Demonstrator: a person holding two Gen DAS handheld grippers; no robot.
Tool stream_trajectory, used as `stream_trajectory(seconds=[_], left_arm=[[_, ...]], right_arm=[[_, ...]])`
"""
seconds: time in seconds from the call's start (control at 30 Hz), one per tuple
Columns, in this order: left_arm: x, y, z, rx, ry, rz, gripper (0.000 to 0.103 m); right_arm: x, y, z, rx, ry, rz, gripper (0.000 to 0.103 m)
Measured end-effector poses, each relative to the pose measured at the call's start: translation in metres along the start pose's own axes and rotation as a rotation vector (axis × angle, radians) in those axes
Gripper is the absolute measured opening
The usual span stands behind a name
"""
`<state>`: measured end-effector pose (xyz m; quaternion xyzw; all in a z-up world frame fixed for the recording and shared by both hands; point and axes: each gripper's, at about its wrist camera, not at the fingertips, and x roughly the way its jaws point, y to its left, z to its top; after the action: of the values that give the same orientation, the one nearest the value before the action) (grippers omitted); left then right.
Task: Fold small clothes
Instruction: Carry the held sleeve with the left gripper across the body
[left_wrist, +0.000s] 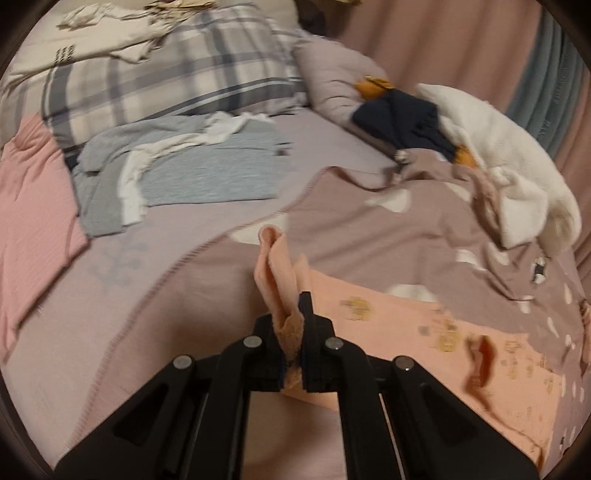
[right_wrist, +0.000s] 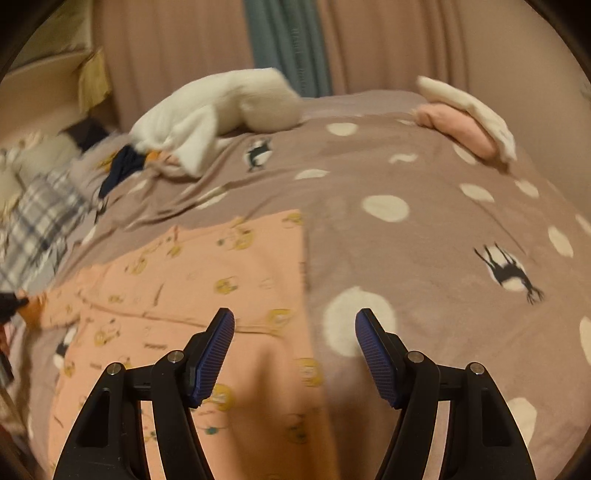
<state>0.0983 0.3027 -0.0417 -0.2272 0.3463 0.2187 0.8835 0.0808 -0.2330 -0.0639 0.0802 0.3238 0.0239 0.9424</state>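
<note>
Peach printed garment (right_wrist: 207, 280) is spread on the dotted bedcover (right_wrist: 424, 236), one edge pinched in the closed left gripper (left_wrist: 295, 332), the right gripper (right_wrist: 295, 354) held wide and empty; folding is judged barely begun.

A mauve duvet (right_wrist: 424, 258) with cream dots and black deer covers the bed. A plaid pillow (left_wrist: 166, 88) lies at its head beside a plain mauve pillow (left_wrist: 332, 81). Pink curtains (right_wrist: 388, 40) hang behind.
</note>
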Motion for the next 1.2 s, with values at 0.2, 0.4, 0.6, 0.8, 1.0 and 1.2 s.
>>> stream_trajectory(seconds=[0.2,0.4,0.6,0.8,1.0,1.2], left_arm=[[-0.005,-0.061,-0.016,0.052,0.026,-0.047,0.004],[-0.005,-0.104,-0.035,0.083,0.049,-0.031,0.004],[-0.014,-0.134,-0.045,0.081,0.057,-0.048,0.004],[-0.018,-0.176,-0.064,0.149,0.055,-0.049,0.004],[-0.025,-0.21,-0.077,0.181,0.057,-0.082,0.004],[-0.048,-0.265,-0.089,0.307,0.007,-0.099,0.004]], right_arm=[[-0.021,-0.036,0.003,0.003,-0.084,-0.093,0.07],[-0.018,-0.082,-0.001,0.154,-0.051,-0.095,0.07],[-0.02,-0.104,-0.013,0.193,-0.017,-0.089,0.07],[-0.018,-0.134,-0.028,0.262,0.011,-0.079,0.07],[-0.012,-0.162,-0.036,0.362,0.03,-0.059,0.07],[-0.01,-0.167,-0.036,0.356,0.03,-0.034,0.07]])
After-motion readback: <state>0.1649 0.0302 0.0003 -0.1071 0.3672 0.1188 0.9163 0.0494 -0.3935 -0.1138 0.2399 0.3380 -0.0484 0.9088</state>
